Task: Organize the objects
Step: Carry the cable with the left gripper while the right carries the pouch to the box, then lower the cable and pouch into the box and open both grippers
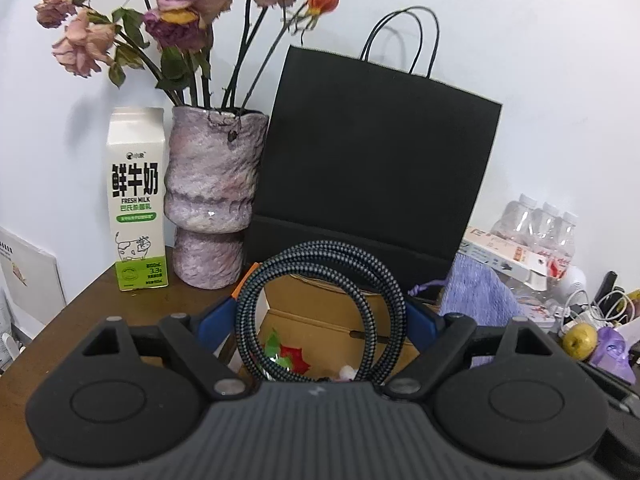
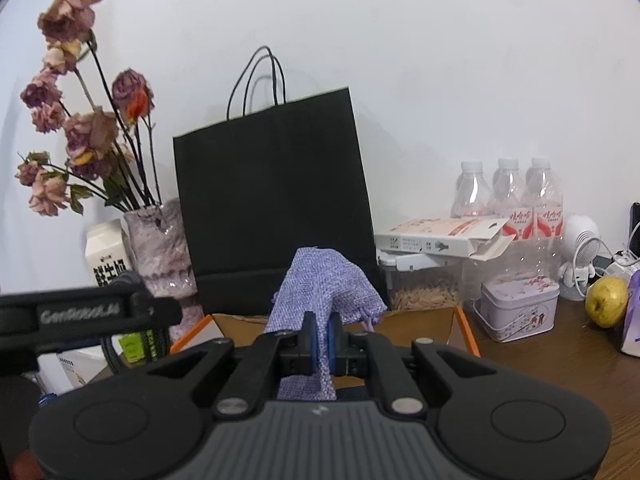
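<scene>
The left gripper point(image 1: 320, 316) grasped a coiled braided cable point(image 1: 320, 312) between wide-set fingers. The right gripper point(image 2: 320, 344) fingers were clenched on a purple pouch point(image 2: 324, 288), ahead of which stood a cardboard box point(image 2: 420, 320).

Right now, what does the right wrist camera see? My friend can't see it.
The right gripper pinches a purple cloth pouch above an open cardboard box. Behind stand a black paper bag, a vase of dried roses and water bottles.
</scene>
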{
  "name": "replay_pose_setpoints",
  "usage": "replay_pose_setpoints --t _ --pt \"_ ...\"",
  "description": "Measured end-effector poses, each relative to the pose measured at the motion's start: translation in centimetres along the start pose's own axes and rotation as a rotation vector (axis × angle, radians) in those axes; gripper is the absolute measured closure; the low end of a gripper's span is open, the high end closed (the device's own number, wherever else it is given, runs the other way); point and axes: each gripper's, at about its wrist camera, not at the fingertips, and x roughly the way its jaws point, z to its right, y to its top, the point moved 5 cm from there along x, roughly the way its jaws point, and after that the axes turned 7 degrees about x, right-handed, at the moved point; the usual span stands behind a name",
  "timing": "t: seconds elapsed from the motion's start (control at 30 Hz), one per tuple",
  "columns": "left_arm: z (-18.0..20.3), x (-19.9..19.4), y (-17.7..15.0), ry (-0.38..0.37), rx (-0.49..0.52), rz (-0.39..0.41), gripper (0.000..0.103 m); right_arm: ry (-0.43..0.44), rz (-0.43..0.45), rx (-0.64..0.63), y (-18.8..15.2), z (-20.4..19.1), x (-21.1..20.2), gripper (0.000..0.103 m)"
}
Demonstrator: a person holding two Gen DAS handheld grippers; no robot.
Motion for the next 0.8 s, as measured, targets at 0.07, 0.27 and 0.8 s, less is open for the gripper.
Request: replay_pose_setpoints --t 0.07,0.27,0.8 --pt "0.0 0.9 -0.1 0.004 -0.002 -0.010 0.015 -0.008 -0.008 0.002 -0.2 0.2 0.6 0.098" --pt "0.2 2.7 -0.5 0.013 -0.006 -0.019 0.015 -0.040 -0.034 0.019 -0.8 1.0 1.7 0.098" --pt "0.9 4.1 -1.6 0.072 0.069 -0.040 0.000 -0.144 -0.141 -0.053 -3.1 1.9 3.5 0.008"
